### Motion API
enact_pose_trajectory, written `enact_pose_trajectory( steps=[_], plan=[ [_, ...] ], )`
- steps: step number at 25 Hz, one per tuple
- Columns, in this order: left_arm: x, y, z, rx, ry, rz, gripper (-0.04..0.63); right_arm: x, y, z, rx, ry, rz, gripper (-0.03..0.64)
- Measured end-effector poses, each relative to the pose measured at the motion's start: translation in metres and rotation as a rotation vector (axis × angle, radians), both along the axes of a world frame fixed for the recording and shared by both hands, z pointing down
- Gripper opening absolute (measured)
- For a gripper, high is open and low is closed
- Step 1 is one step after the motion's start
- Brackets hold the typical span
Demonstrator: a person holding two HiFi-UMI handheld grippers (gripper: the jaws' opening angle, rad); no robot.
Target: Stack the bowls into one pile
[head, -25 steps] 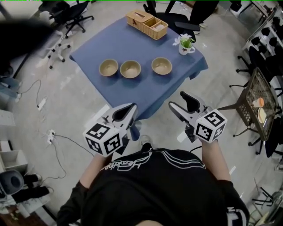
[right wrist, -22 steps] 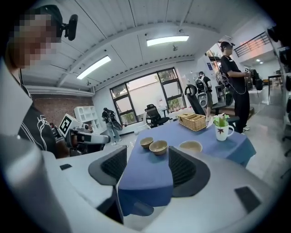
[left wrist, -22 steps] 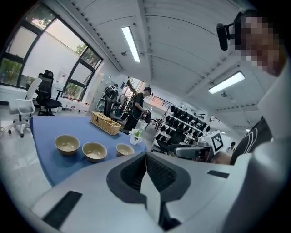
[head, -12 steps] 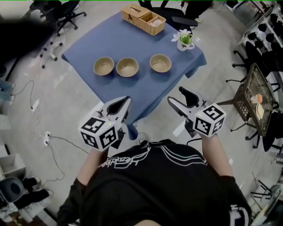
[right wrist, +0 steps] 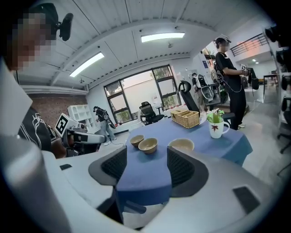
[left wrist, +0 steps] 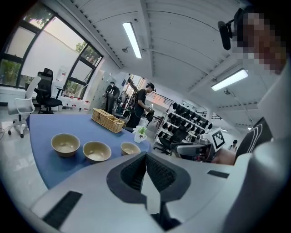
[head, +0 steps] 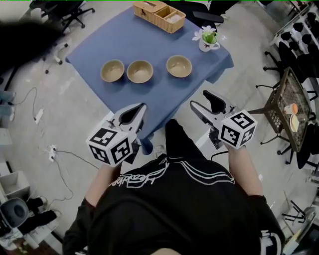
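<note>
The left bowl (head: 112, 70), middle bowl (head: 139, 71) and right bowl (head: 179, 66) stand unstacked in a row on the blue-covered bench (head: 149, 42), the first two close together and the third a little apart. A wicker basket (head: 158, 15) sits at the far edge. Near the front corner, the left claw (head: 141, 107) is pressed closed on nothing and the right claw (head: 200, 99) is wide and empty. A mug with a plant (head: 208, 41) stands at the right corner.

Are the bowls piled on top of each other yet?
No, the left bowl, middle bowl and right bowl sit side by side on the blue table.
</note>
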State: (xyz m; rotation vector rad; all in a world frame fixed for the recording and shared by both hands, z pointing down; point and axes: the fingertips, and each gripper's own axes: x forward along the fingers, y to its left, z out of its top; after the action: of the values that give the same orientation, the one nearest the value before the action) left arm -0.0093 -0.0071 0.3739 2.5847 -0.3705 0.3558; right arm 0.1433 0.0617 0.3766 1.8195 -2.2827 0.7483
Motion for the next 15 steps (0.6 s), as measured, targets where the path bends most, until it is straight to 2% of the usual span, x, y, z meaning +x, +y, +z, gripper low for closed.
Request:
enact_pose_trajectory(
  steps=[15],
  plan=[
    [0.060,-0.065,0.010,-0.048,-0.051,-0.017,0.024,0.063,-0.074,0.024,-0.060,-0.052,0.001,0.285]
  ],
)
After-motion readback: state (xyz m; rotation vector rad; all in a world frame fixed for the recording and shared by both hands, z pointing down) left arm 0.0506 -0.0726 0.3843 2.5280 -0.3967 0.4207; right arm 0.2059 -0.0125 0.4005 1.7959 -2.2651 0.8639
